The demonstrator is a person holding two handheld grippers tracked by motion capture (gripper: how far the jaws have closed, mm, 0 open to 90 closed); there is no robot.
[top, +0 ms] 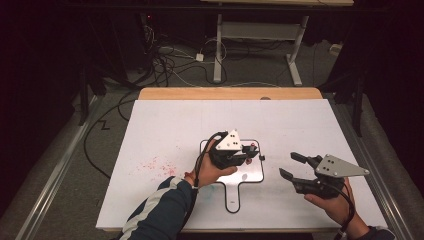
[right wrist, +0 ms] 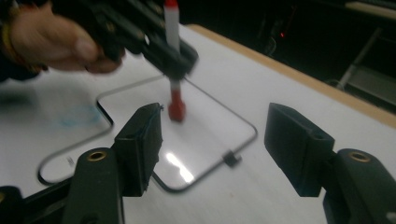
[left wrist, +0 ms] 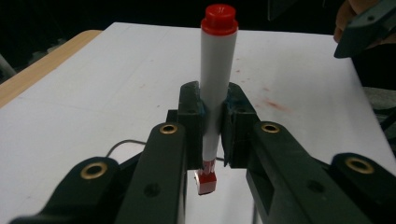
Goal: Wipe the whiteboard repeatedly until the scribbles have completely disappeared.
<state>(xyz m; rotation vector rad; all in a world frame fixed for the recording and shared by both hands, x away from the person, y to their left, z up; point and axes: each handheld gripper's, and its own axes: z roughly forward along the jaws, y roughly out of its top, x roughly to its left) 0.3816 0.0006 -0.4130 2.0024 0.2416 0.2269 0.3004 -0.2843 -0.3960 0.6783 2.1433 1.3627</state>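
That marker (left wrist: 215,79) looks light, stiff and slick – the left gripper (left wrist: 215,126) fingers pinch it mid-barrel, above the small whiteboard (top: 250,175). Right gripper (right wrist: 212,140) fingers are spread, holding nothing – I'd grab the cap end.

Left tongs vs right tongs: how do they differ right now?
The left tongs are shut on a red-capped marker, held upright; the right tongs stand open with nothing between them. The left tongs hang over the small whiteboard, while the right tongs sit off to its right, over the white table. Both have black jaws and a grey plate on top.

Red smudges (top: 159,165) mark the white table (top: 170,125) above cabled floor (top: 175,65).
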